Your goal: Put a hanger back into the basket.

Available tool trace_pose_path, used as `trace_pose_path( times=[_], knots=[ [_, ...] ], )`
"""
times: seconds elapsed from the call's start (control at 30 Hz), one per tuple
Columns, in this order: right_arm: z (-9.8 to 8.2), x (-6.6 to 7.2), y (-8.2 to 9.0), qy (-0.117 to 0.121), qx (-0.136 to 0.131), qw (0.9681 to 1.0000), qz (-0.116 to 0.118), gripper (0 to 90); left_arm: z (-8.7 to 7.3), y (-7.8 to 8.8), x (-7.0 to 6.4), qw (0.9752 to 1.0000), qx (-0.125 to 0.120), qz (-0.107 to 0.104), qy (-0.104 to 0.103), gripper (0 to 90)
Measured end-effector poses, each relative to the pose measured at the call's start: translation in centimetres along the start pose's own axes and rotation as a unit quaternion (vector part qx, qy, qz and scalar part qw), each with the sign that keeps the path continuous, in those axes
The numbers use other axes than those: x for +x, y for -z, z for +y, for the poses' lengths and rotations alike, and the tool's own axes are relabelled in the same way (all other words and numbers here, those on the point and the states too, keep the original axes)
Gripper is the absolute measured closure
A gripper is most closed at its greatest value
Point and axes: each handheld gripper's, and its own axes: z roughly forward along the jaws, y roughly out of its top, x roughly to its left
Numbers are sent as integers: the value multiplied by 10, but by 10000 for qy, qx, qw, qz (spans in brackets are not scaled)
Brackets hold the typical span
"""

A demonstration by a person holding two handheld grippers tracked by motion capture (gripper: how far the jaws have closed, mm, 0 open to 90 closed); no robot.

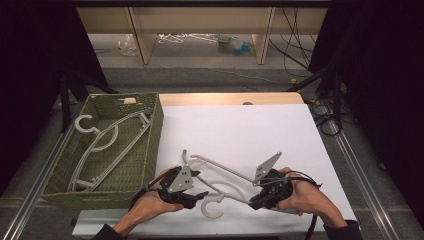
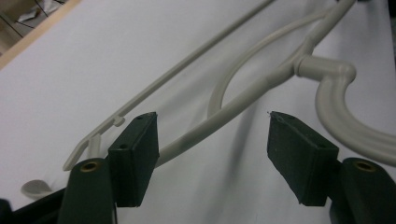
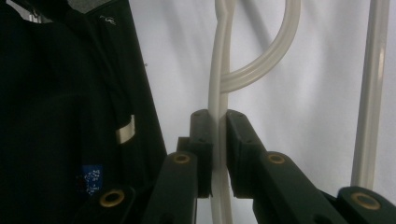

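Note:
A white plastic hanger [image 1: 220, 168] lies near the front of the white table [image 1: 240, 130], its hook [image 1: 212, 207] toward the front edge. My right gripper [image 1: 254, 201] is shut on one arm of it; in the right gripper view the pads [image 3: 219, 114] pinch the thin bar of the hanger [image 3: 219, 70]. My left gripper [image 1: 198, 196] stands open at the hanger's other side. In the left gripper view the hanger's arm [image 2: 261, 81] runs between the jaws [image 2: 212, 116], close by the left pad and well apart from the right one.
A green woven basket [image 1: 152, 145] stands at the table's left with another white hanger [image 1: 107, 137] inside it. Bare white tabletop stretches behind and to the right of the hands. Shelving and cables lie on the floor beyond the table.

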Motion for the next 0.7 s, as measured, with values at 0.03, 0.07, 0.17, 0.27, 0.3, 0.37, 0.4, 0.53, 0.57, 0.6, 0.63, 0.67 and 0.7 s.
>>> trace_pose_path(
  times=[0.03,0.07,0.17,0.27,0.3,0.37,0.4,0.53,0.57,0.6,0.63,0.67,0.7],
  knots=[
    [0,0,0,10,-15,10000,13,821,1,-2,0,10000,67,30,-36,353],
    [1,0,0,27,-25,10000,13,821,1,-4,0,10000,39,54,-64,356],
    [2,2,-1,37,-31,9999,101,821,0,-9,4,9993,200,80,-312,373],
    [3,3,-2,95,-27,9999,89,821,-2,-17,8,9988,307,-46,-380,407],
    [3,3,-2,123,-18,9999,70,821,-3,-19,8,9985,269,-98,-457,414],
    [4,5,-2,133,-17,9998,126,821,-1,-22,7,9977,240,-187,-606,419],
    [5,5,-3,177,-14,9998,84,820,0,-23,6,9972,223,-215,-675,442],
    [6,5,-2,206,-26,9998,72,819,4,-23,4,9948,100,-398,-928,571],
    [6,5,-2,191,-37,9998,80,820,4,-23,4,9942,86,-459,-970,580],
    [5,5,-2,204,-43,9998,72,820,6,-21,5,9925,86,-481,-1121,592],
    [4,4,-1,227,-44,9997,77,821,8,-20,4,9916,87,-472,-1201,607],
    [4,4,-1,223,-43,9997,69,821,9,-19,3,9906,106,-520,-1261,619],
    [3,3,-1,240,-44,9997,28,820,10,-19,3,9900,74,-522,-1309,633]
  ],
)
